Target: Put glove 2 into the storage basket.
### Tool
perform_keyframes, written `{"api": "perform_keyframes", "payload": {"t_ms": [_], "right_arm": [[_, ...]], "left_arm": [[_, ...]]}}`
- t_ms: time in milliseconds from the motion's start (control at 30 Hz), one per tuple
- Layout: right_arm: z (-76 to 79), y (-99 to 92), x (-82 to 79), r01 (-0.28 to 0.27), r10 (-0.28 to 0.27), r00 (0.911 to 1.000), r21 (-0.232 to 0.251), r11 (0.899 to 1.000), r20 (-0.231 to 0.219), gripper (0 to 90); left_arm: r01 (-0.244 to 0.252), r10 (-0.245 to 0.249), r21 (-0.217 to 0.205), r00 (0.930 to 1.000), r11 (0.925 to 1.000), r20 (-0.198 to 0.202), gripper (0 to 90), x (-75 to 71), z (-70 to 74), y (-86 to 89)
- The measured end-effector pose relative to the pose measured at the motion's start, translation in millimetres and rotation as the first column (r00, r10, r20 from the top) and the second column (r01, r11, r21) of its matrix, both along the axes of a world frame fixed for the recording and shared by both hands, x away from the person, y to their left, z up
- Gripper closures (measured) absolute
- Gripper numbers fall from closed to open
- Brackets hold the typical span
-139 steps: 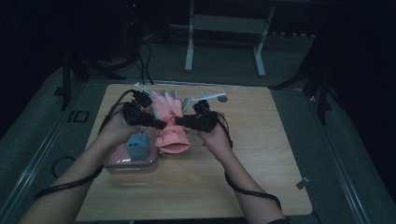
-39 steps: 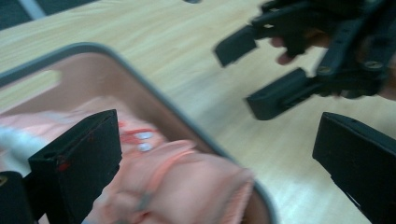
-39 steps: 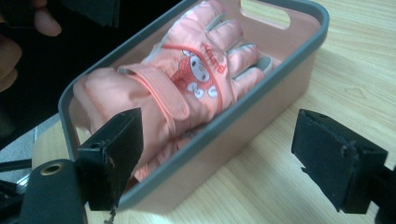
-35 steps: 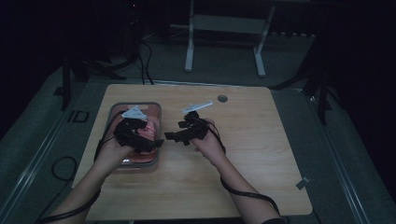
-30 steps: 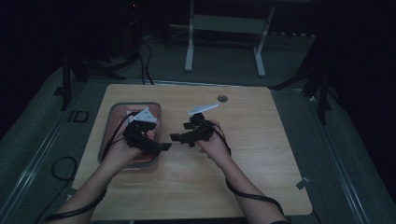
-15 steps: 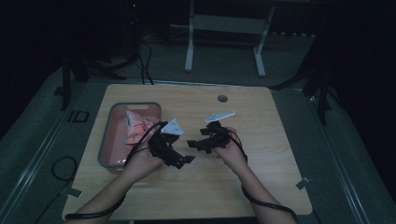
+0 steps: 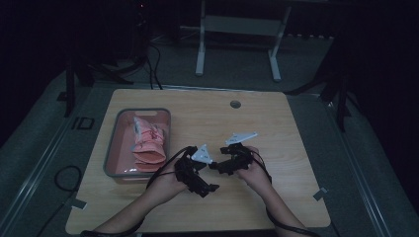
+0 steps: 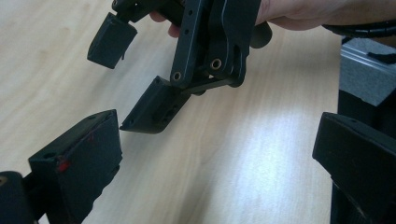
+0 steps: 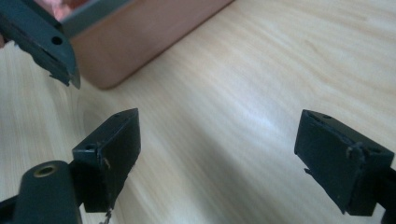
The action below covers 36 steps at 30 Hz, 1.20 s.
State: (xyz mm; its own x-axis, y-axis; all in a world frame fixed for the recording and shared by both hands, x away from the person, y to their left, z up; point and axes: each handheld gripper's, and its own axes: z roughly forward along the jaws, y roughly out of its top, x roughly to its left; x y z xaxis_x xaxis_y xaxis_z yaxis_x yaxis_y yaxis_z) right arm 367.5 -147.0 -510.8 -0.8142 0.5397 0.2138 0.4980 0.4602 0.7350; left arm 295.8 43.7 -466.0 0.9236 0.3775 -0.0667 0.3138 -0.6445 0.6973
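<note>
I am holding both grippers low over the bare wood in the near middle of the table [image 7: 276, 123]. The left gripper [image 7: 211, 188] is sitting just right of the tray, its jaws pointing right and toward me. In the left gripper view those jaws are standing wide apart with only the tabletop between them, gripping nothing. The right gripper [image 7: 213, 166] is hanging a little farther and to the right, its jaws pointing left toward the left gripper, so the two tips are nearly meeting. In the right gripper view its jaws are likewise spread wide over bare wood, with nothing held. In the left gripper view I am seeing the right gripper [image 8: 140, 70] close ahead, its two jaws parted and a hand [image 8: 303, 11] behind it.

The pink glove [image 7: 147, 143] is lying inside the grey-rimmed tray [image 7: 112, 148] at the left side of the table, rumpled, its cuff toward the near end. It is well clear of both grippers. In the right gripper view a corner of the tray [image 9: 140, 46] is showing at the far left, resting flat on the wood.
</note>
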Motion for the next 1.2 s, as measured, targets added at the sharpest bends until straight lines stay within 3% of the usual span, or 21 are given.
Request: {"api": "perform_keyframes", "payload": {"t_ms": [133,267,467,667,967,1200], "right_arm": [[-7.9,-6.8,-6.5,-0.003,0.003,1.0000,-0.008,1.000,-0.001,14.4],[-15.2,-14.9,-13.7,0.001,-0.001,1.0000,-0.020,1.000,0.007,14.3],[-23.2,-23.9,-19.2,0.008,-0.008,0.9999,0.003,1.000,0.009,14.3],[-30.1,-26.9,-22.8,0.009,-0.009,0.9999,0.007,1.000,0.005,14.3],[-36.7,-34.2,-30.1,0.004,-0.003,0.9991,-0.011,1.000,0.041,14.3],[-40.2,-43.9,-33.9,0.008,-0.008,0.9988,-0.003,1.000,0.048,14.3]], "left_arm": [[0.024,-0.024,0.018,0.9997,0.9995,0.003,1.6,-4.4,-7.3,-5.8],[0.031,-0.031,0.001,0.9993,0.9995,-0.019,1.6,-8.9,-16.2,-10.2],[0.061,-0.062,0.026,0.9981,0.9978,0.005,1.6,-15.6,-28.5,-17.3],[0.086,-0.086,0.036,0.9963,0.9957,-0.001,1.5,-19.1,-40.0,-22.9],[0.077,-0.077,-0.032,0.9970,0.9965,-0.010,1.5,-26.1,-57.7,-25.9],[0.079,-0.080,-0.051,0.9967,0.9955,-0.009,1.6,-31.1,-67.7,-26.1]]}}
